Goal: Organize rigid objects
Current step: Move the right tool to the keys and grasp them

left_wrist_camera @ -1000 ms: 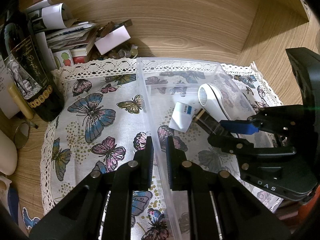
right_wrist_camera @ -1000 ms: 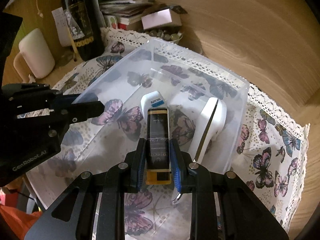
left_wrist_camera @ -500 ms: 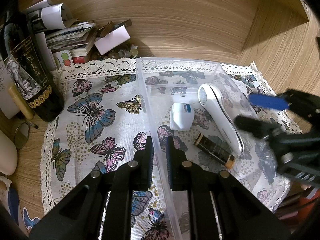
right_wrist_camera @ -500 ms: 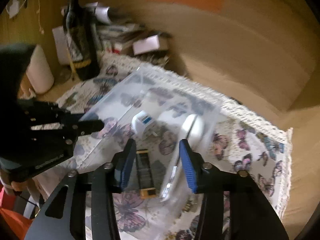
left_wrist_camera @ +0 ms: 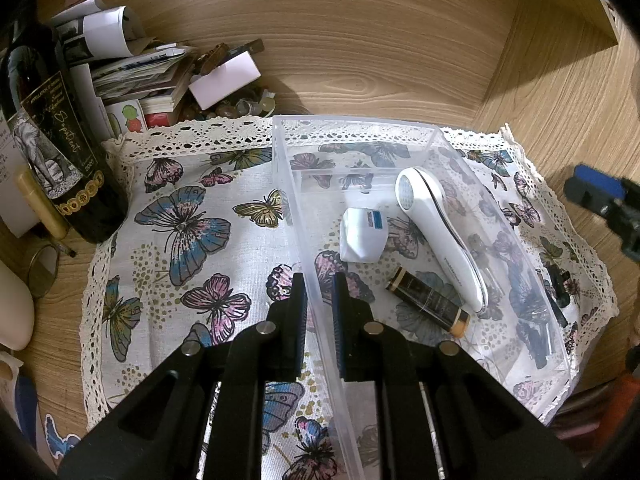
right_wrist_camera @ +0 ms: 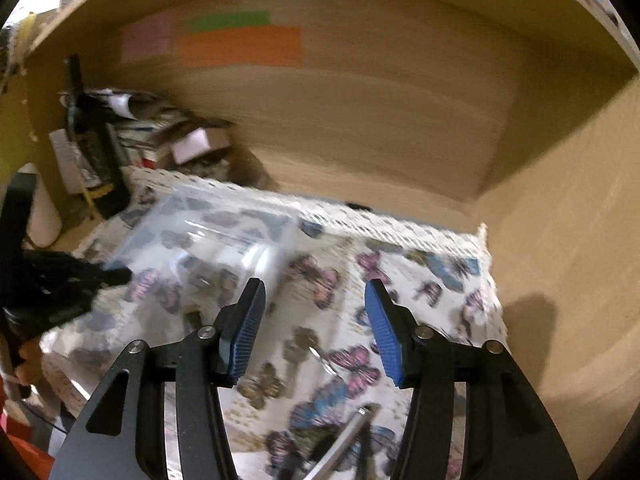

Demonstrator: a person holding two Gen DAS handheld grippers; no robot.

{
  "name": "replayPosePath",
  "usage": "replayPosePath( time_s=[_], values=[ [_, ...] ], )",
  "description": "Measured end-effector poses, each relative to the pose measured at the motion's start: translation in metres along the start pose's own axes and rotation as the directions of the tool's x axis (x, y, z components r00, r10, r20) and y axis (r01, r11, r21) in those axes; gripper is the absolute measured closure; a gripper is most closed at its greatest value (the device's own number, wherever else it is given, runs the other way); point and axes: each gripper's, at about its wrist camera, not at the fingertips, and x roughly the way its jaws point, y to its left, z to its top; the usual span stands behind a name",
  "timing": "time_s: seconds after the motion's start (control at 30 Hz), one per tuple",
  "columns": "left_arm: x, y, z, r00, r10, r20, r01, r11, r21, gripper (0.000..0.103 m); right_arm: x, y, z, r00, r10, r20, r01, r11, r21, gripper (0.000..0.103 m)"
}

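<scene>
Left wrist view: the left gripper [left_wrist_camera: 318, 300] is pinching the near left wall of the clear plastic bin [left_wrist_camera: 360, 124], one jaw lying outside the wall and the other inside it, drawn in tight on the plastic. The bin is sitting on a butterfly-print cloth [left_wrist_camera: 188, 232] with a lace edge. Inside the bin, just ahead and to the right of the inner jaw, a dark cylindrical tube with a gold end [left_wrist_camera: 427, 301] is lying on the bin floor. Farther ahead of the jaws, a small white container with a blue label [left_wrist_camera: 363, 234] is lying beside a white handheld device [left_wrist_camera: 436, 228], whose narrow end is reaching almost to the tube. Ahead and to the left of the jaws, off the cloth's corner, a dark wine bottle [left_wrist_camera: 52, 140] is standing upright next to a pile of papers [left_wrist_camera: 132, 68].

Right wrist view (motion-blurred): the right gripper [right_wrist_camera: 314, 324] is hovering above the cloth with its blue-padded jaws spread wide and nothing between them. The bin is lying ahead and to the left of these jaws. A metallic object [right_wrist_camera: 344, 440], too blurred to identify, is lying below the jaws.
</scene>
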Motion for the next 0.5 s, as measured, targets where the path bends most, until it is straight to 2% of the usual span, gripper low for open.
replayPosePath(
  time_s=[0.2, 0.33, 0.5],
  values=[
    [0.000, -0.001, 0.001, 1.000, -0.001, 0.000, 0.001, 1.000, -0.003, 0.091, 0.029, -0.017, -0.027, 0.994, -0.007, -0.108, 0.012, 0.999, 0.046, 0.054],
    [0.000, -0.001, 0.001, 1.000, -0.001, 0.000, 0.001, 1.000, -0.002, 0.091, 0.058, -0.015, -0.042, 0.979, 0.052, -0.198, -0.043, 0.998, 0.053, 0.054],
    [0.000, -0.001, 0.001, 1.000, 0.002, -0.001, -0.002, 1.000, 0.001, 0.091, 0.076, -0.003, -0.058, 0.962, 0.095, -0.255, -0.089, 0.995, 0.032, 0.054]
  ],
)
